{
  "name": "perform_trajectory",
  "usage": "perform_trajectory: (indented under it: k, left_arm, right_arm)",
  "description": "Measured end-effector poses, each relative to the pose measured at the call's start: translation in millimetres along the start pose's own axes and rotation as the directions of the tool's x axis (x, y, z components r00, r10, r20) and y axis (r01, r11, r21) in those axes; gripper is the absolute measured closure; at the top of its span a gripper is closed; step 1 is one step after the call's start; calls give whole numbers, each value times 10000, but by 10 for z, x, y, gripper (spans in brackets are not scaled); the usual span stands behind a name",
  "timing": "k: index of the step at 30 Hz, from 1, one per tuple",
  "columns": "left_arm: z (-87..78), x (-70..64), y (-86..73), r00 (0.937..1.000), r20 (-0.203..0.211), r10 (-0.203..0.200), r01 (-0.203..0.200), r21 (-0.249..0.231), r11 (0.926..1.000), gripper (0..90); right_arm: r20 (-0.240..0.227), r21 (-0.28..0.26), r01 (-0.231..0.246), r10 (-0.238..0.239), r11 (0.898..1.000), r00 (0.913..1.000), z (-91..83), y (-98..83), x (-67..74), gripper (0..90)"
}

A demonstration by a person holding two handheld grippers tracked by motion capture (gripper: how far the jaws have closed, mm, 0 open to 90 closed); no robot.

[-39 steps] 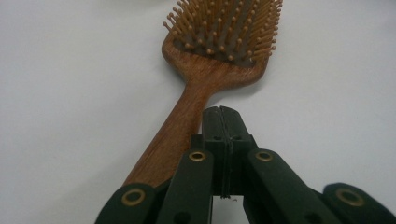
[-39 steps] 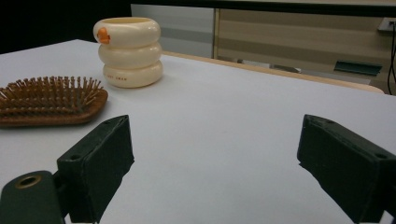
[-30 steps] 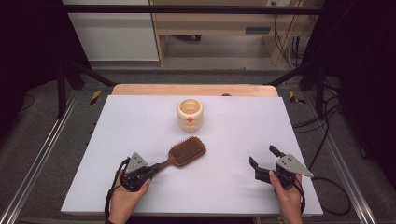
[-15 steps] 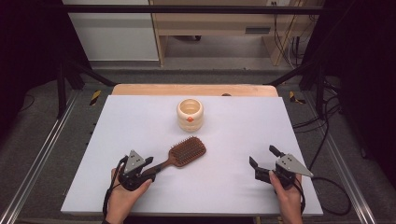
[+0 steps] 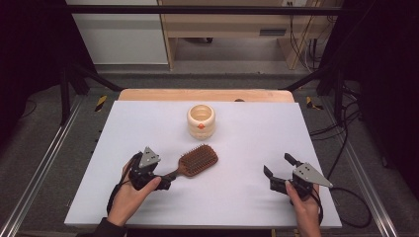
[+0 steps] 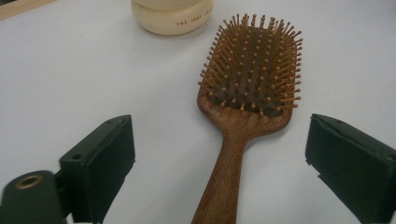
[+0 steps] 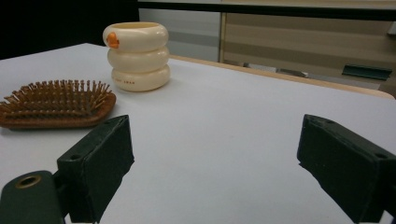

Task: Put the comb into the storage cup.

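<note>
**Hairbrush lies free on the bench between opened jaws**

Hairbrush, wooden and paddle-shaped, lies bristles up on the white bench. Its head sits in front of the cream ringed cup, near it but apart, and its handle slants from there toward the person's left hand.

Left hand-held gripper sits at the end of that handle. Its jaws have just been opening, and in the left gripper view they stand wide on either side of the handle; the handle runs up the gap between them, and neither pad presses on the wood. The brush rests on the bench by its own weight.

Right hand-held gripper stands well to the right of the hairbrush, low over bare bench, with its jaws spread wide and nothing between them. From its own view the hairbrush lies to the left with the cup just behind it.
</note>
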State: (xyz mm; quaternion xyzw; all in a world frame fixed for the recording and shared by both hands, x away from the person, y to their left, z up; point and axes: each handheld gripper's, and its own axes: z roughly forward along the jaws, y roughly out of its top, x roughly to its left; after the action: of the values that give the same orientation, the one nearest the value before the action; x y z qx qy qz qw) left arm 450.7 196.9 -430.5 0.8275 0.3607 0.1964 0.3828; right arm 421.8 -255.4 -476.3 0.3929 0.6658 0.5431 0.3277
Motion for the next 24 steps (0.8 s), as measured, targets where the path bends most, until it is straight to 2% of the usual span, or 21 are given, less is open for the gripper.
perform_trajectory:
  k: [5, 9, 11, 14, 21, 24]
  left_arm:
    - [14, -6, 111, 9986, -272, 450, -443, 274, 9986, 61]
    - [27, -35, 202, 9928, -431, 1115, -1095, 468, 9929, 60]
    - [25, -44, 235, 9904, -522, 1280, -1252, 539, 9907, 60]
    - [19, -30, 259, 9900, -466, 1331, -1301, 618, 9896, 60]
    - [21, 58, 278, 9953, -206, 944, -925, 815, 9924, 61]
    - [13, 60, 300, 9960, -34, 895, -889, 862, 9923, 61]
  right_arm:
    - [-119, 35, 83, -83, 10000, 9999, 16, -9, 12, 105]
    - [-158, 79, 241, -239, 9997, 9996, 8, -13, 13, 105]
    - [-183, 69, 237, -235, 9997, 9996, 3, -14, 10, 105]
    - [-196, 64, 231, -230, 9997, 9995, 6, -14, 11, 105]
    - [-202, 18, 152, -152, 9999, 9997, 16, -5, 12, 105]
    - [-189, 54, 162, -161, 9999, 9997, 15, -10, 18, 105]
